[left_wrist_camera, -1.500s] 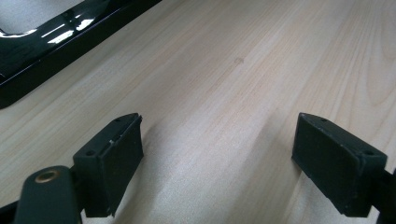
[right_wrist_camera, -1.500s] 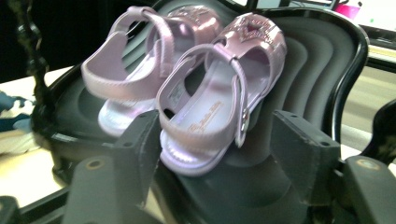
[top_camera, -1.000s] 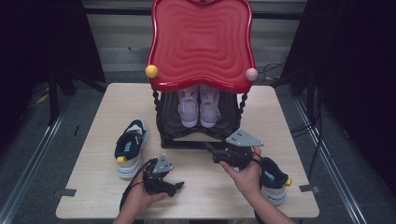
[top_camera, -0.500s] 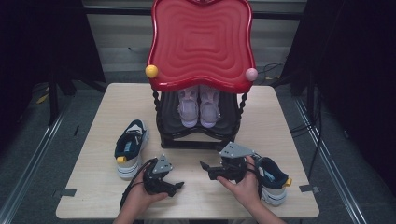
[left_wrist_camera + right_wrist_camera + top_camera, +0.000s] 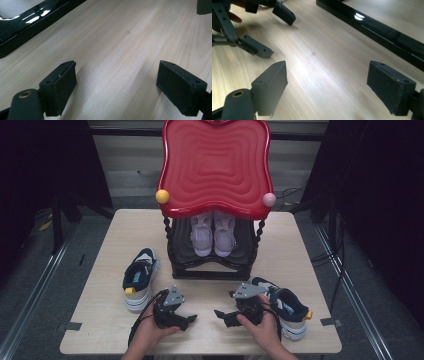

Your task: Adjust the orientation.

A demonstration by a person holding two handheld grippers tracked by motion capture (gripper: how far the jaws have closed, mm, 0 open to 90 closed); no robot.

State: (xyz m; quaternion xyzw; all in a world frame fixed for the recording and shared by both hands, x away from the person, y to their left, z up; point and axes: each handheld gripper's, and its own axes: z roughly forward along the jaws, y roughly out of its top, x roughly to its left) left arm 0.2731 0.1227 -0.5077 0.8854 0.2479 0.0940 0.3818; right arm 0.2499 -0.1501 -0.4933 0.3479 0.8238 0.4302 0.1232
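Holding both tools low over the bare table (image 5: 300, 250), I am keeping my left gripper (image 5: 190, 320) spread on nothing, while my right gripper (image 5: 223, 316), its jaws just having been opening, is gaping empty too. The right shoe (image 5: 287, 307) is lying just beside my right hand, partly hidden by it; the left shoe (image 5: 139, 278) is sitting near the black rack (image 5: 215, 270), whose red top (image 5: 216, 167) is covering the pale pair (image 5: 213, 234)

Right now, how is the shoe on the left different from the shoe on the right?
The left shoe lies apart from the left gripper, its toe pointing away from the person. The right shoe lies right beside the right gripper, angled, its heel nearest the table's front edge. Both are dark blue and white with a yellow heel tab.
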